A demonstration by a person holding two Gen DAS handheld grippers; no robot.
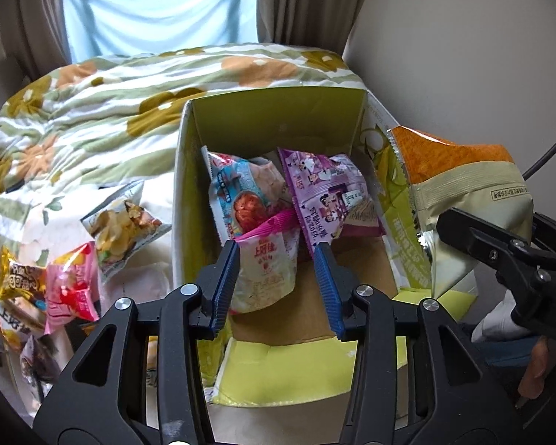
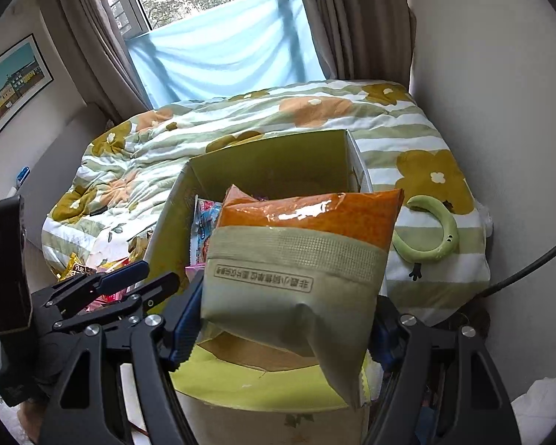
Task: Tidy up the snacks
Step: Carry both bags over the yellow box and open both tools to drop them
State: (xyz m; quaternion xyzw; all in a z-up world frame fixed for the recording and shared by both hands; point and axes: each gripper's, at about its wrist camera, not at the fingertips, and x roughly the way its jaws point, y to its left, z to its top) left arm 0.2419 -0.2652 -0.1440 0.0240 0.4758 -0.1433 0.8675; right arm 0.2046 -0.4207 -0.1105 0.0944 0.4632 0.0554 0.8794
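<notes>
Cardboard box [image 1: 189, 193], olive-green inside, sat open on the bed's floral quilt [image 1: 92, 111], and everything ran around it. Over the box's near half hovered the left gripper [image 1: 278, 282], its blue pads parted a little; a pink snack packet [image 1: 267, 274] sat between them, though whether the pads still pressed on it could not be told. No earlier look was on hand to compare. Deeper in the box, toward its far wall, a light-blue packet [image 1: 237, 193] leaned against a purple packet [image 1: 322, 193], both tilted. Off the box's right wall came the right gripper [image 2: 285, 319], clamped on an orange-and-beige snack bag [image 2: 300, 267], its pads pinching the bag's lower sides, the bag held above the box's near rim with the orange end farthest from the gripper. Left of the box, more snacks lay loose on the quilt: a potato-chip bag [image 1: 126, 230] nearest the box wall, then a pink-and-red packet [image 1: 74, 289] and a gold-wrapped packet [image 1: 18, 278] further out. Right of the box, a green curved plush toy [image 2: 433, 230] lay on the quilt, well clear of it. Beyond the box, a light-blue sheet [image 2: 222, 55] hung across the window between brown curtains [image 2: 352, 18].
</notes>
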